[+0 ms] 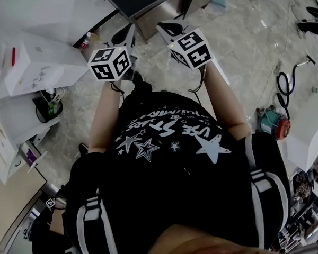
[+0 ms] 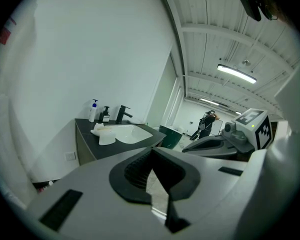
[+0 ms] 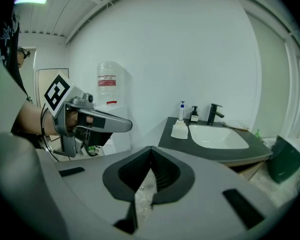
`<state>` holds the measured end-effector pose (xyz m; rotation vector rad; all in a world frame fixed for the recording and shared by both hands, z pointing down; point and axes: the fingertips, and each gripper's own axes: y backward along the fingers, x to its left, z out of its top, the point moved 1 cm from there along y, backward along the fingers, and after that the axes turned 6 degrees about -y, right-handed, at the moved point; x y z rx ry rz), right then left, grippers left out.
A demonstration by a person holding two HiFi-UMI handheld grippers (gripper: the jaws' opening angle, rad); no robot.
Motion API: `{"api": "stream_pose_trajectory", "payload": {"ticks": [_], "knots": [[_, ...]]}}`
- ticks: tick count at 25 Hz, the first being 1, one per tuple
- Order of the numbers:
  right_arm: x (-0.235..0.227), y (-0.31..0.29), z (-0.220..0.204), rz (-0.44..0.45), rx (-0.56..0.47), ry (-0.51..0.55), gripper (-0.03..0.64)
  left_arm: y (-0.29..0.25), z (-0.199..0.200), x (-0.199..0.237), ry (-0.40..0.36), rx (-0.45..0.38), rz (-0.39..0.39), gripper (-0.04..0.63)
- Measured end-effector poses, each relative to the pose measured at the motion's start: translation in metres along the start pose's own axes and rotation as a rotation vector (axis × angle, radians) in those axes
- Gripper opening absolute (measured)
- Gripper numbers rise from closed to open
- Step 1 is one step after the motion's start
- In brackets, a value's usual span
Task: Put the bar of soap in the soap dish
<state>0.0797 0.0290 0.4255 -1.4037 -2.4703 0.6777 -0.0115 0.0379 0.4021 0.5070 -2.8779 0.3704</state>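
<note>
Far ahead stands a dark vanity counter [image 2: 90,144] [image 3: 210,149] with a white basin [image 2: 131,133] [image 3: 217,136]. Small white objects [image 2: 105,134] [image 3: 180,130] lie on it beside the basin; at this distance I cannot tell soap from dish. My left gripper [image 2: 160,204] [image 1: 124,36] and right gripper [image 3: 136,211] [image 1: 172,29] are held side by side at chest height, well short of the counter. Both have their jaws together with nothing between them. Each shows in the other's view: the right gripper [image 2: 225,141] and the left gripper [image 3: 85,121].
A black faucet [image 2: 122,114] and a pump bottle [image 2: 93,110] stand behind the basin. A water dispenser [image 3: 108,89] is left of the counter, a green bin [image 3: 285,159] to its right. White boxes [image 1: 42,62] sit at my left, cables [image 1: 283,83] on the floor. A person [image 2: 207,124] stands far off.
</note>
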Motion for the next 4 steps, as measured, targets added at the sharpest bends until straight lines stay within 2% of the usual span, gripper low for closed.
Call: {"api": "stream_pose_trajectory", "payload": {"ticks": [4], "knots": [[0.0019,0.0035,0.0033,0.001,-0.020,0.000,0.008,0.0026,0.0000,-0.0044,0.001,-0.005,0.004,0.011]]}}
